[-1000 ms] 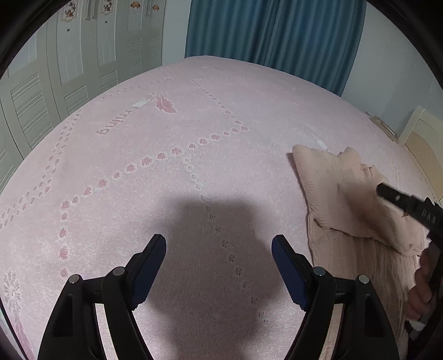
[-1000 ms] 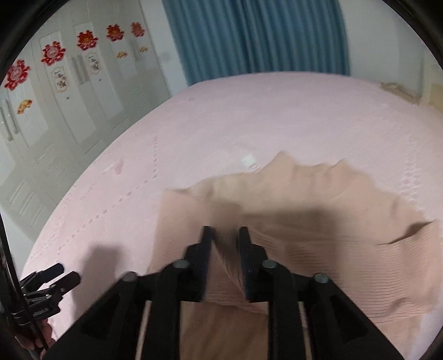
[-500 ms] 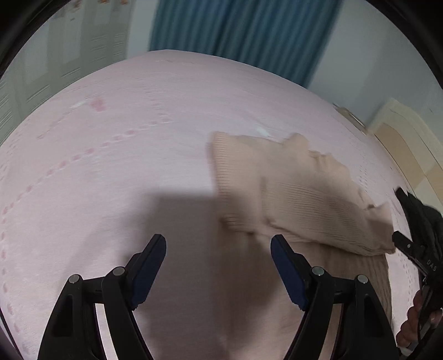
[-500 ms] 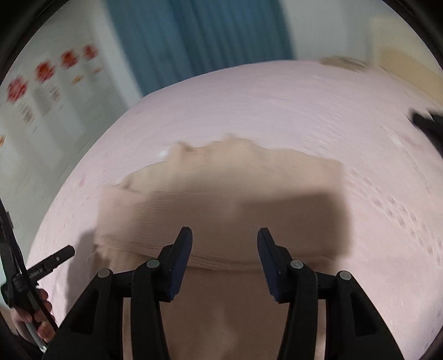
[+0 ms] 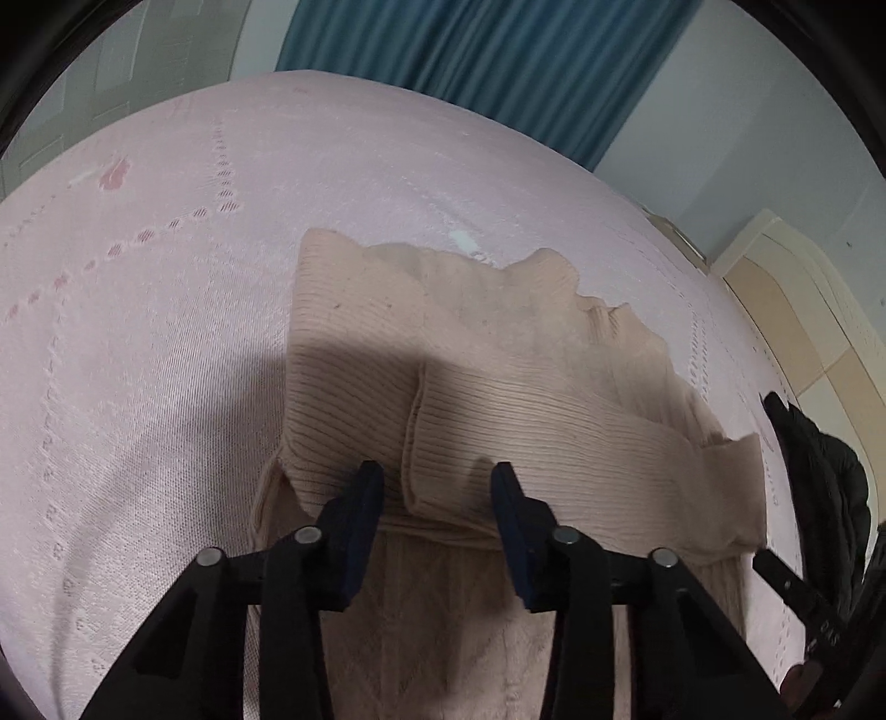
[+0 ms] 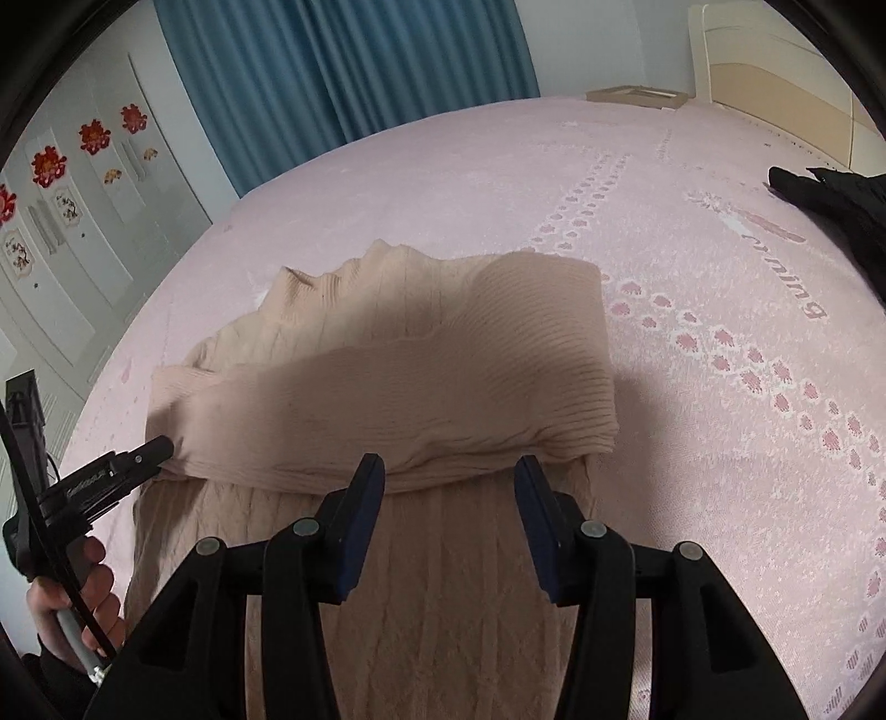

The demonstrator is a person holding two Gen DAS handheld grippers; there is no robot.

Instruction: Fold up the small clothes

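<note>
A beige ribbed knit sweater (image 5: 498, 387) lies on the pink bed, its sleeves folded across the body; it also shows in the right wrist view (image 6: 421, 387). My left gripper (image 5: 437, 493) is open and empty, its jaws just above the folded sleeve's near edge. My right gripper (image 6: 448, 487) is open and empty over the folded sleeve's lower edge. The left gripper's tip (image 6: 149, 451) shows in the right wrist view, touching the fold's left end.
The pink bedspread (image 6: 720, 360) with paw prints extends all round. A black garment (image 5: 819, 471) lies to the right; it also shows in the right wrist view (image 6: 830, 194). Blue curtains (image 6: 343, 72), wardrobe doors (image 6: 66, 210) and a headboard (image 6: 775, 50) lie beyond the bed.
My right gripper has opened, let go of the sweater and swung right. My left gripper has swung right onto the sweater and come in low over the folded sleeve.
</note>
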